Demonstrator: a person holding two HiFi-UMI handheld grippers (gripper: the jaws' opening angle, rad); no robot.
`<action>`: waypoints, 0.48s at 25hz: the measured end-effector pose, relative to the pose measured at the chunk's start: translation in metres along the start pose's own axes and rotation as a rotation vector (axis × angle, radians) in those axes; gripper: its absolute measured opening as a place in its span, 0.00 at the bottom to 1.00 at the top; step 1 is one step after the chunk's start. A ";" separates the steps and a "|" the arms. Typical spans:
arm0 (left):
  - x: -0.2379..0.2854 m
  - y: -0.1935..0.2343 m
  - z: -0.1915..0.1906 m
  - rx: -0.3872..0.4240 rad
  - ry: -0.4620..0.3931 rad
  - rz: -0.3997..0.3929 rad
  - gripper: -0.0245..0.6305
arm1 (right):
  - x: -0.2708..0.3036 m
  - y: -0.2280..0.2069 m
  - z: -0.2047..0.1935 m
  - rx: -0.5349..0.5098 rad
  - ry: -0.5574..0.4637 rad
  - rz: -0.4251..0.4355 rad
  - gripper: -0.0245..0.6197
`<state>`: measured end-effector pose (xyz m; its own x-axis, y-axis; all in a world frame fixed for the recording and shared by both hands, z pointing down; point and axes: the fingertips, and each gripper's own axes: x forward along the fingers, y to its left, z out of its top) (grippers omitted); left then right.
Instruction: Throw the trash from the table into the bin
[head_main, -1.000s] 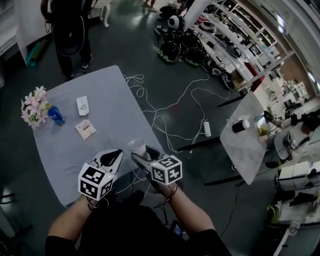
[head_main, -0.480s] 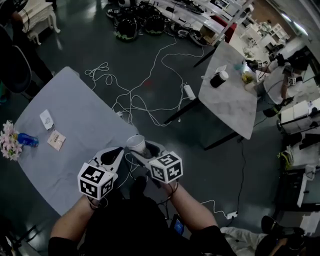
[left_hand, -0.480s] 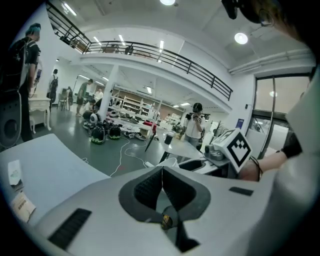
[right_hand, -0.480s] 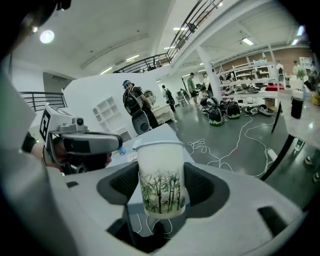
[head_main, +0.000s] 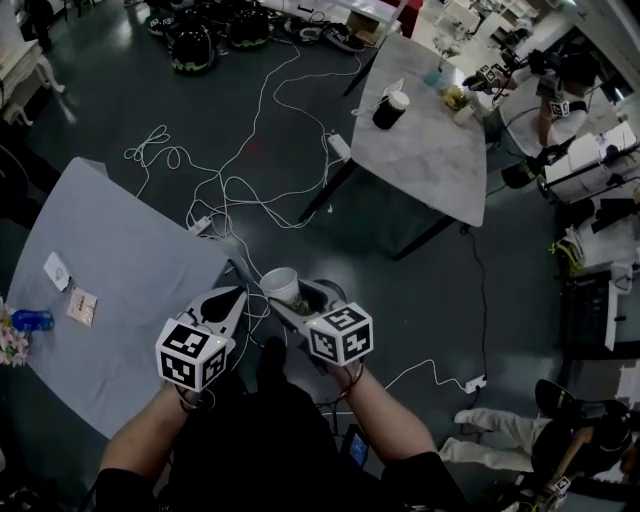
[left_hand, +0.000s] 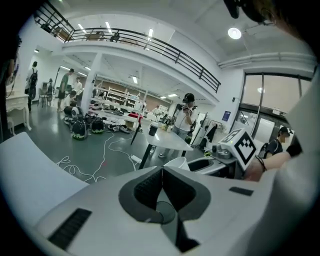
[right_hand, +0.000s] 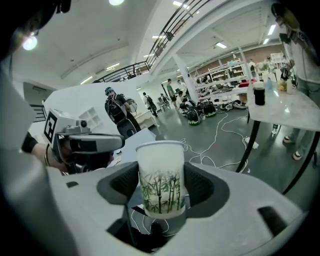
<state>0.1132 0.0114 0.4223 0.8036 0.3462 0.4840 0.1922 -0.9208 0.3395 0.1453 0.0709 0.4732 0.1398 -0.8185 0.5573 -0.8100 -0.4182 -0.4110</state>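
A white paper cup (right_hand: 160, 172) printed with green bamboo stands upright between the pads of my right gripper (right_hand: 161, 189), which is shut on it. In the head view the cup (head_main: 280, 284) hangs past the grey table's (head_main: 110, 300) right corner, over the dark floor, in the right gripper (head_main: 292, 302). My left gripper (head_main: 226, 306) is beside it on the left; its pads (left_hand: 150, 186) meet with nothing between them. Two paper packets (head_main: 70, 290) and a blue bottle (head_main: 30, 320) lie on the table's left part. No bin is in view.
White cables (head_main: 250, 180) and a power strip (head_main: 338, 146) trail across the floor ahead. A marble-topped table (head_main: 430, 160) with a black cup (head_main: 390, 108) stands at the upper right, a person (head_main: 560, 90) beside it. Flowers (head_main: 8, 340) sit at the grey table's left edge.
The head view has swung right: the grey table slid to the left and the marble table came nearer. Both grippers moved off the table's edge over the floor, cup still held.
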 end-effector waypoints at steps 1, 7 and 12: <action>0.009 -0.006 -0.001 0.006 0.012 -0.013 0.06 | -0.006 -0.010 -0.004 0.017 -0.007 -0.016 0.47; 0.063 -0.048 -0.011 0.031 0.077 -0.097 0.06 | -0.048 -0.065 -0.029 0.111 -0.039 -0.092 0.47; 0.115 -0.088 -0.020 0.051 0.123 -0.172 0.06 | -0.084 -0.115 -0.049 0.180 -0.065 -0.157 0.47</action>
<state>0.1774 0.1353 0.4640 0.6828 0.5150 0.5182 0.3510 -0.8533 0.3856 0.1990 0.2068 0.5091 0.2971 -0.7589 0.5795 -0.6619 -0.6011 -0.4479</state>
